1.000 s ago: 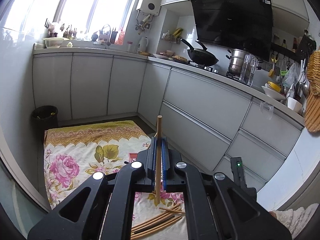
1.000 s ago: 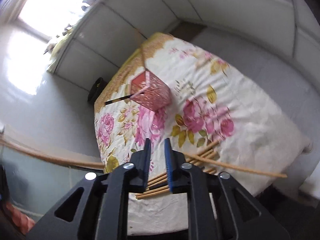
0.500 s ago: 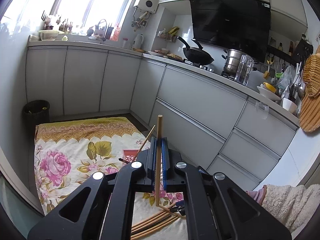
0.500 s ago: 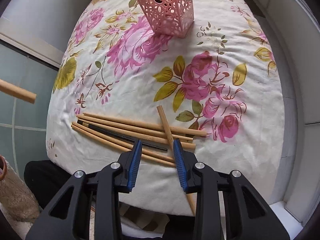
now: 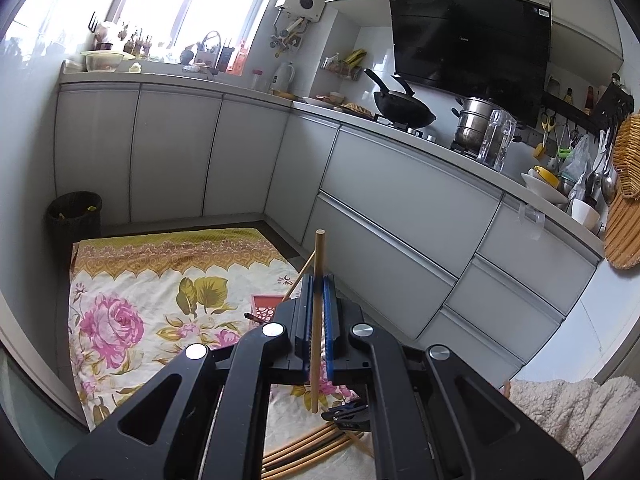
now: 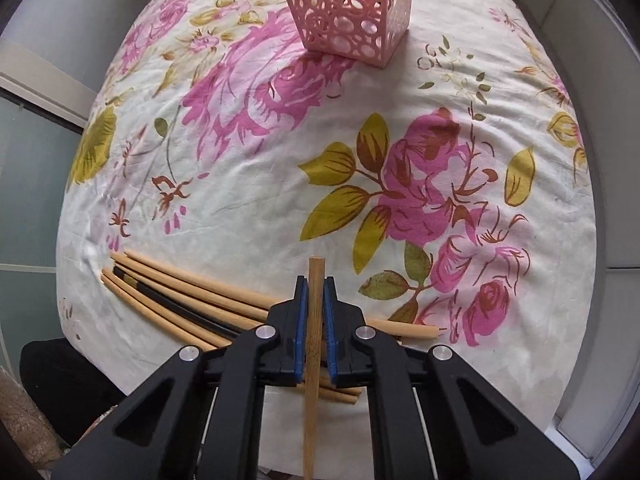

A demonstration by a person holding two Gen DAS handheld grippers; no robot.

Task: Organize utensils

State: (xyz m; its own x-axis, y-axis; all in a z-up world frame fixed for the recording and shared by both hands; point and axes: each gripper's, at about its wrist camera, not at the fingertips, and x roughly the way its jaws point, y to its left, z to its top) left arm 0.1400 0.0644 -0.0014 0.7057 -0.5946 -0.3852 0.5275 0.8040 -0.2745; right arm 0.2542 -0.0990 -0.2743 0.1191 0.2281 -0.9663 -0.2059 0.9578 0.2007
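Note:
My left gripper (image 5: 317, 300) is shut on a wooden chopstick (image 5: 319, 264) and holds it upright, high above the floral cloth (image 5: 132, 280). My right gripper (image 6: 315, 292) is shut on another wooden chopstick (image 6: 314, 360), low over the cloth (image 6: 280, 184). Several wooden chopsticks and a black one (image 6: 180, 296) lie in a pile just left of and under the right gripper. The pink perforated holder (image 6: 352, 8) stands at the far side of the cloth, with chopsticks in it; the left wrist view shows its corner (image 5: 266, 308).
White kitchen cabinets (image 5: 400, 208) run along the back and right of the cloth. A black bin (image 5: 74, 216) stands at the far left corner. A fleece sleeve (image 5: 568, 412) shows at lower right.
My right gripper swung down over the pile and closed on a wooden chopstick. My left gripper kept hold of its chopstick and shifted only slightly.

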